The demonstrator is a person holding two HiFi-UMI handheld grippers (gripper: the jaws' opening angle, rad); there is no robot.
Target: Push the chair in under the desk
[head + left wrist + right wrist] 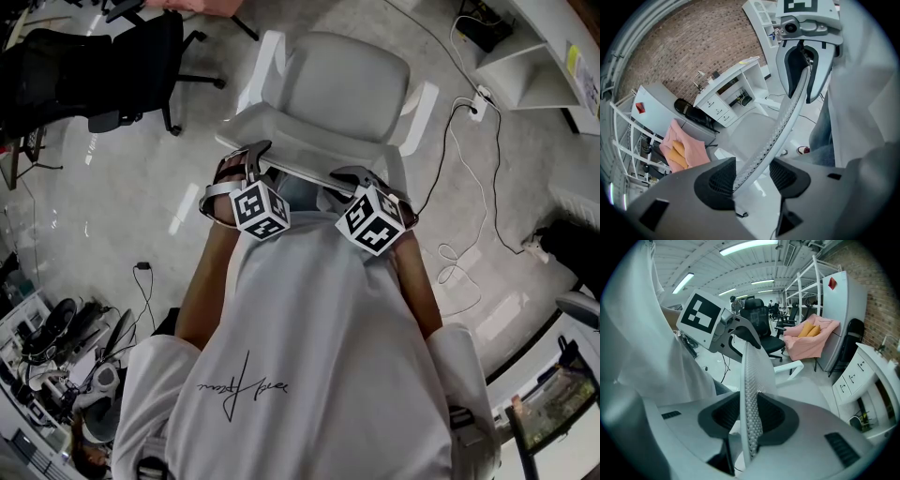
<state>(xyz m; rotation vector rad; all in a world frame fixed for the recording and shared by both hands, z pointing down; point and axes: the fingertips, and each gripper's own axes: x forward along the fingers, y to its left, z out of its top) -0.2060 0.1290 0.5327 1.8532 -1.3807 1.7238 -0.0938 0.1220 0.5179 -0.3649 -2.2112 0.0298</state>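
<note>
A white office chair (347, 80) stands on the floor right in front of me, seen from above, with its seat facing away. Both grippers sit on the top edge of its mesh backrest (309, 159). The left gripper (251, 164) straddles that edge. In the left gripper view the backrest (787, 122) touches one pad of the left gripper (752, 176) and floor shows at the other pad. In the right gripper view the right gripper (750, 416) has both pads against the backrest (751, 380). A white desk (726, 93) with drawers stands beyond the chair, also seen as the desk (862, 376).
A black office chair (94, 66) stands at the far left. Cables (459, 187) and a power strip (480, 101) lie on the floor to the right of the chair. A pink cloth (811, 336) hangs over another seat. Clutter (56, 347) fills the lower left.
</note>
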